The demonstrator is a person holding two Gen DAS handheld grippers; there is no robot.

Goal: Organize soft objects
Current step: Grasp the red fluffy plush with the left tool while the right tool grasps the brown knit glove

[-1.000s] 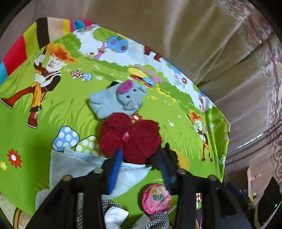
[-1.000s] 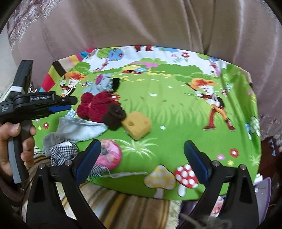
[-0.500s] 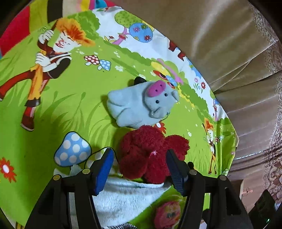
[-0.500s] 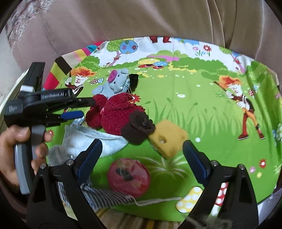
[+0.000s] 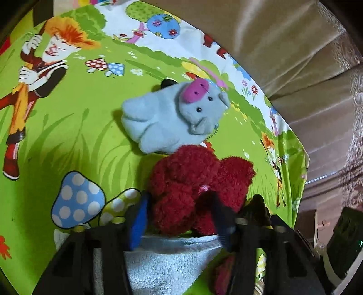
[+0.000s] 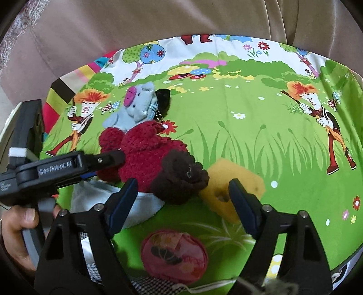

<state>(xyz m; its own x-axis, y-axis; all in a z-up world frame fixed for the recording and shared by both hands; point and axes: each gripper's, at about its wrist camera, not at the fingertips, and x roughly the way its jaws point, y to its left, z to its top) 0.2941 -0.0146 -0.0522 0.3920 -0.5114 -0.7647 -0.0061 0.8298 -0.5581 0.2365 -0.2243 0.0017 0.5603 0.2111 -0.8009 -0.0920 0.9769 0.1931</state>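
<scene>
A red fuzzy plush toy (image 5: 192,179) lies on the green cartoon cloth (image 5: 68,136), partly on a light blue towel (image 5: 170,261). My left gripper (image 5: 179,215) is closing on its near lobe, and both blue pads touch the fur. A grey plush animal with a pink snout (image 5: 172,118) lies just beyond. In the right wrist view, my right gripper (image 6: 181,199) hovers with its jaws closing. The toy's dark brown fuzzy end (image 6: 181,179) and a yellow sponge (image 6: 238,181) lie between them, untouched. The left gripper (image 6: 111,158) reaches into the red plush (image 6: 145,154) from the left.
A pink round pouch (image 6: 174,254) and a checked cloth (image 6: 154,288) lie at the cloth's near edge. A hand (image 6: 20,224) holds the left gripper's handle. Beige drapes (image 6: 158,20) hang behind. The right half of the green cloth (image 6: 283,147) holds no objects.
My left gripper came down and forward over the red plush, and its fingers closed in against it. My right gripper moved in toward the brown end and the sponge, its jaws narrowing.
</scene>
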